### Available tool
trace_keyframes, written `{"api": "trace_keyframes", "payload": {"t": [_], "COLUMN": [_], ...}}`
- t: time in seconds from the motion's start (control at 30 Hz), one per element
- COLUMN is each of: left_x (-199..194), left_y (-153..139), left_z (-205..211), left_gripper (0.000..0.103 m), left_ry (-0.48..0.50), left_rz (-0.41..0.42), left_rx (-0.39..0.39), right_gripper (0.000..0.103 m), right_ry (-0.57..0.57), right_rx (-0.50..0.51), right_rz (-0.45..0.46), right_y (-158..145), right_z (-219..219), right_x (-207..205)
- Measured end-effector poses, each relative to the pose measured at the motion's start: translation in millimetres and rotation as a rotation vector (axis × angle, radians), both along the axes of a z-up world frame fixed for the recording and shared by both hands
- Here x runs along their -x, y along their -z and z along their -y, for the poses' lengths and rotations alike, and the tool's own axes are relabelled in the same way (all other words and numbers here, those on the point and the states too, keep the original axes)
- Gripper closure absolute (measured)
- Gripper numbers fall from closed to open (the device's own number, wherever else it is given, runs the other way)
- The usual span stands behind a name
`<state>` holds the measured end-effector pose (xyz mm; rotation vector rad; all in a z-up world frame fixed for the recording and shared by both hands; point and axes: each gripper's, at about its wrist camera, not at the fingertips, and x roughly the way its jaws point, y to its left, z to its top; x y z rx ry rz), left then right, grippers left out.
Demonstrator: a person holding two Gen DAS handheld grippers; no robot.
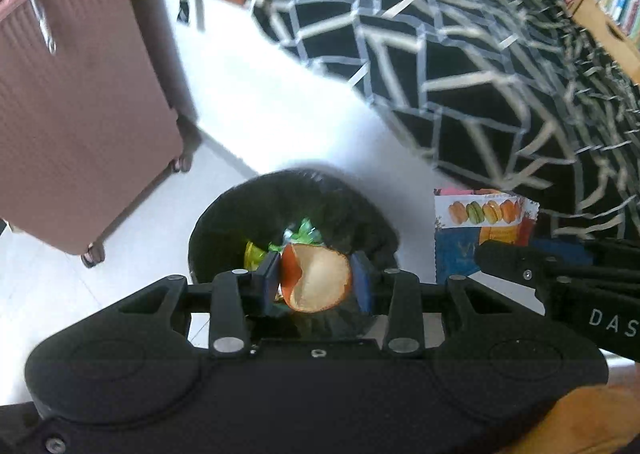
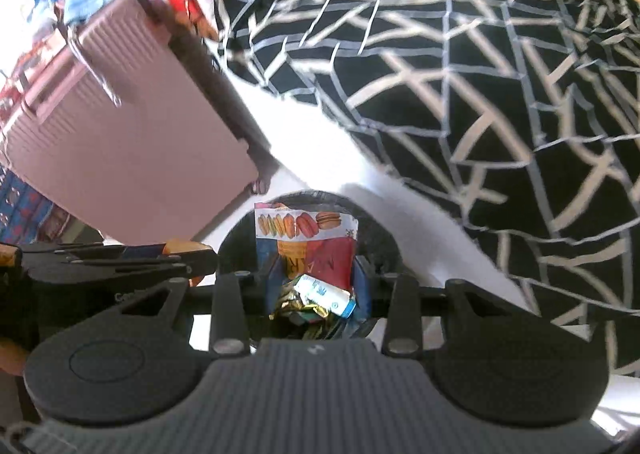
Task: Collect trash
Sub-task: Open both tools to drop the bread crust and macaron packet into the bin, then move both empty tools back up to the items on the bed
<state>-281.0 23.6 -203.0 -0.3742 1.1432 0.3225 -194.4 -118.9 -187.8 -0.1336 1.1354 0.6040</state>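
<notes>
- Peel (image 1: 316,278), orange outside and pale inside, is sitting pinched between the blue pads of the left tongs (image 1: 316,280), right above the mouth of the black-lined bin (image 1: 224,222).
- Packet (image 2: 306,250), printed with macarons, is being clamped by the right tongs (image 2: 316,286); it is hanging over the same bin (image 2: 376,234), with foil and a small white carton showing below it, apparently inside the bin.
- Both loads are already looking centred enough over the opening, so the good move is likely a plain release, one side at a time, so the two tongs are not knocking together; they are close beside each other.
- The peel is light and curled, so it may be sticking to a pad; spreading the left tongs fully and giving a slight shake should be freeing it.
- The packet is tall and stiff, and its top edge could be catching the rim; tipping it into the liner before letting go seems safer.
- The bin is standing on pale floor (image 1: 260,102) between a pink suitcase (image 1: 72,94) and a black patterned bed (image 1: 460,74); more bits on the bed are looking like later pickups.
</notes>
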Motion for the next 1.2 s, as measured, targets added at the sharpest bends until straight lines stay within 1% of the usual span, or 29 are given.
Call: {"api": "trace_keyframes", "payload": {"t": [0.17, 0.3, 0.37, 0.47, 0.53, 0.57, 0.6, 0.63, 0.67, 0.7, 0.77, 0.83, 0.93, 1.03, 1.1, 1.2], "left_x": [-2.5, -10.5, -12.7, -12.8, -12.9, -13.3, -13.5, -12.5, -12.7, -13.0, -13.3, -14.7, -17.4, -19.4, -21.0, -22.6], "left_y": [54.8, 105.3, 126.6, 150.9, 163.8, 169.7, 174.0, 177.5, 180.7, 182.7, 182.7, 180.4, 173.4, 158.7, 147.1, 122.3], "left_z": [-22.1, -35.7, -41.6, -47.7, -49.7, -50.9, -51.4, -52.1, -53.0, -53.5, -53.0, -53.3, -52.7, -52.1, -52.0, -48.6], "left_gripper": [0.067, 0.067, 0.067, 0.066, 0.065, 0.063, 0.062, 0.058, 0.05, 0.047, 0.035, 0.029, 0.027, 0.026, 0.025, 0.025], "left_ry": [-0.031, -0.059, -0.079, -0.092, -0.091, -0.09, -0.092, -0.094, -0.095, -0.097, -0.104, -0.102, -0.095, -0.086, -0.074, -0.049], "left_rz": [-0.026, -0.059, -0.072, -0.081, -0.088, -0.09, -0.091, -0.092, -0.097, -0.101, -0.1, -0.095, -0.095, -0.092, -0.087, -0.077], "left_rx": [0.028, 0.037, 0.054, 0.068, 0.069, 0.071, 0.071, 0.069, 0.067, 0.066, 0.063, 0.059, 0.047, 0.048, 0.046, 0.034], "right_gripper": [0.06, 0.06, 0.06, 0.059, 0.055, 0.05, 0.043, 0.04, 0.035, 0.033, 0.031, 0.029, 0.028, 0.028, 0.027, 0.027], "right_ry": [-0.029, -0.03, -0.034, -0.031, -0.027, -0.025, -0.023, -0.023, -0.019, -0.015, -0.003, 0.01, 0.021, 0.025, 0.031, 0.049], "right_rx": [0.042, 0.08, 0.1, 0.118, 0.123, 0.125, 0.128, 0.128, 0.133, 0.135, 0.139, 0.14, 0.134, 0.127, 0.118, 0.101], "right_rz": [-0.02, -0.066, -0.077, -0.092, -0.097, -0.098, -0.099, -0.104, -0.105, -0.106, -0.11, -0.108, -0.094, -0.075, -0.064, -0.051], "right_y": [46.5, 95.2, 113.9, 138.6, 150.3, 155.7, 159.4, 162.8, 164.8, 166.5, 167.4, 164.8, 153.9, 139.6, 127.6, 105.6], "right_z": [-22.9, -35.8, -41.7, -47.2, -47.9, -48.5, -47.9, -47.7, -47.4, -45.2, -42.3, -41.3, -40.2, -40.6, -39.0, -34.4], "right_x": [-6.2, -18.2, -23.4, -30.2, -31.1, -31.4, -31.4, -31.4, -31.0, -32.7, -33.5, -35.2, -34.5, -31.7, -31.0, -28.6]}}
